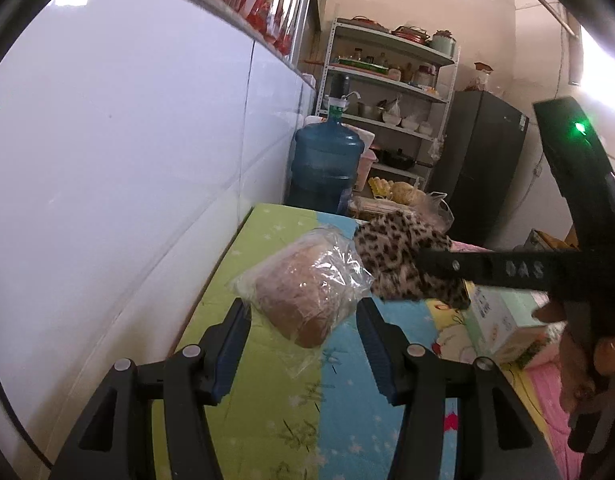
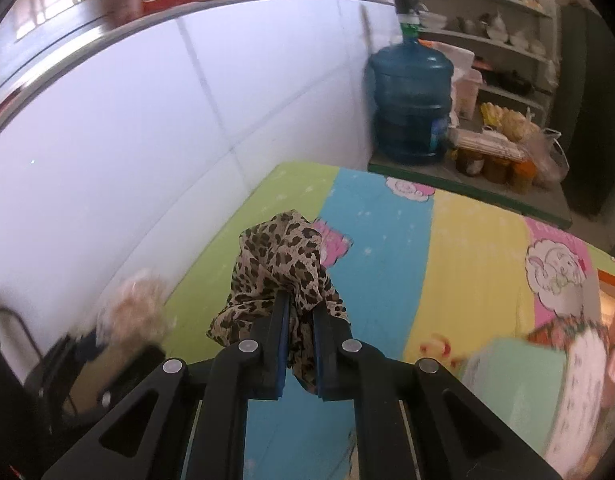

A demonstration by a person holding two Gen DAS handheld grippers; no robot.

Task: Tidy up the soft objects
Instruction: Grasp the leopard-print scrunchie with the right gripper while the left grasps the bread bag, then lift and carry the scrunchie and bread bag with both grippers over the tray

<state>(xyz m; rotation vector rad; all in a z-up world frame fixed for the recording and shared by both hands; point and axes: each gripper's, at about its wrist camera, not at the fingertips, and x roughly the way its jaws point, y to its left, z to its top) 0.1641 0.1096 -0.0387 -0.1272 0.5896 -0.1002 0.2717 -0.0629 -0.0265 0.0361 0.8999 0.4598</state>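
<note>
A brown soft bundle in a clear plastic bag [image 1: 307,288] lies on the striped cartoon-print sheet [image 1: 291,408] near the white wall. My left gripper [image 1: 303,312] is open, its jaws on either side of the bag's near end, not touching it. My right gripper [image 2: 299,312] is shut on a leopard-print cloth [image 2: 283,256] and holds it above the sheet [image 2: 387,248]. In the left wrist view the cloth [image 1: 391,252] hangs just right of the bag, held by the right gripper [image 1: 423,260]. The bag shows blurred at the left of the right wrist view [image 2: 135,308].
A white tiled wall [image 1: 127,160] runs along the left. A blue water jug [image 1: 325,164] and a shelf rack [image 1: 391,92] stand beyond the bed. A pale green box [image 1: 503,320] lies on the sheet at right; it also shows in the right wrist view [image 2: 519,380].
</note>
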